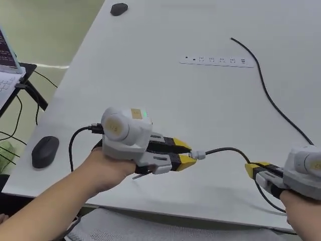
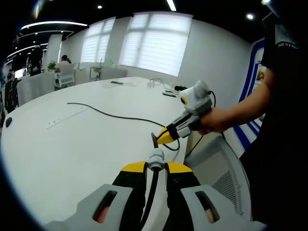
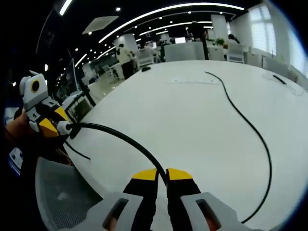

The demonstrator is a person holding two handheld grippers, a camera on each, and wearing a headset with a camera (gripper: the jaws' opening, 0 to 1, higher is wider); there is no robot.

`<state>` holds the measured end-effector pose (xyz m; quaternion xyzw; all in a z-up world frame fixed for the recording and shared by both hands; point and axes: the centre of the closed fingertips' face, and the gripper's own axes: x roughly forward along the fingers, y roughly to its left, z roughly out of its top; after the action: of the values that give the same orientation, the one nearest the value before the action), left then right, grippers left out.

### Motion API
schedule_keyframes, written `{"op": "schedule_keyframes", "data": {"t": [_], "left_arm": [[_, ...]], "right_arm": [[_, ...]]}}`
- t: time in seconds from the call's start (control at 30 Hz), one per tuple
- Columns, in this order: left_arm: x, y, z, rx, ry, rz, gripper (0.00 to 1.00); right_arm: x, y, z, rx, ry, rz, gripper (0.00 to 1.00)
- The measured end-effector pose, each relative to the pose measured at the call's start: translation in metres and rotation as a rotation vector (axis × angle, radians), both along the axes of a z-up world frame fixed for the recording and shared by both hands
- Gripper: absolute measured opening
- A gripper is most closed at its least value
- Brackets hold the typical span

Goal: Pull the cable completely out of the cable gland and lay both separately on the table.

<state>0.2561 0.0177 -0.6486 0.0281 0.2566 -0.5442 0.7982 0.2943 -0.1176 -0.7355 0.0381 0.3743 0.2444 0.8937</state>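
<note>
In the head view my left gripper (image 1: pixel 184 153) is shut on a small white cable gland (image 1: pixel 197 155), held above the white table's (image 1: pixel 165 95) front part. A black cable (image 1: pixel 228 149) comes out of the gland, arcs to the right and passes into my right gripper (image 1: pixel 252 169), which is shut on it. In the left gripper view the gland (image 2: pixel 155 159) sits between the yellow tips (image 2: pixel 155 167), with the cable (image 2: pixel 150 192) running back between the jaws. In the right gripper view the jaws (image 3: pixel 161 174) clamp the cable (image 3: pixel 125 139), which curves left to the gland (image 3: pixel 63 127).
A white power strip (image 1: pixel 218 61) and a long black cord (image 1: pixel 271 98) lie on the far right of the table. One dark mouse (image 1: pixel 119 8) sits at the far edge, another (image 1: pixel 45 150) at the left front corner. A laptop (image 1: pixel 6 70) stands off the table's left side.
</note>
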Motion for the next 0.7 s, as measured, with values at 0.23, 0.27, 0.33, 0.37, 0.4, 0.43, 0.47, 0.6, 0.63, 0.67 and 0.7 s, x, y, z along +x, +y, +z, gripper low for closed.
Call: {"op": "schedule_keyframes", "data": {"t": [0.23,0.27,0.33,0.37,0.4,0.43,0.47,0.6,0.63,0.67,0.7], "left_arm": [[0.002,0.004,0.002,-0.003,-0.001,0.017,0.15],[0.002,0.005,0.001,-0.005,0.008,0.023,0.15],[0.003,0.006,0.003,-0.008,-0.003,0.026,0.15],[0.003,0.007,0.003,-0.009,0.001,0.026,0.15],[0.004,0.007,0.003,-0.012,0.005,0.028,0.15],[0.004,0.008,0.003,-0.012,0.006,0.029,0.15],[0.004,0.008,0.003,-0.011,0.007,0.029,0.15],[0.002,0.007,0.002,-0.002,0.010,0.019,0.14],[0.001,0.006,0.001,-0.002,0.013,0.018,0.14],[0.001,0.006,0.000,0.002,0.015,0.017,0.14],[0.000,0.006,0.000,0.004,0.016,0.016,0.14]], "right_arm": [[-0.003,0.002,0.008,-0.021,-0.054,0.042,0.02],[-0.004,0.003,0.008,-0.015,-0.053,0.045,0.02],[-0.008,0.007,0.014,-0.015,-0.072,0.065,0.02],[-0.009,0.008,0.017,-0.021,-0.085,0.075,0.03],[-0.009,0.009,0.018,-0.026,-0.089,0.084,0.03],[-0.011,0.012,0.020,-0.035,-0.095,0.107,0.03],[-0.012,0.014,0.023,-0.041,-0.108,0.126,0.03],[-0.015,0.030,0.047,-0.066,-0.182,0.242,0.13],[-0.017,0.035,0.053,-0.080,-0.201,0.279,0.13],[-0.022,0.044,0.059,-0.112,-0.220,0.347,0.15],[-0.024,0.050,0.062,-0.144,-0.239,0.394,0.17]]}}
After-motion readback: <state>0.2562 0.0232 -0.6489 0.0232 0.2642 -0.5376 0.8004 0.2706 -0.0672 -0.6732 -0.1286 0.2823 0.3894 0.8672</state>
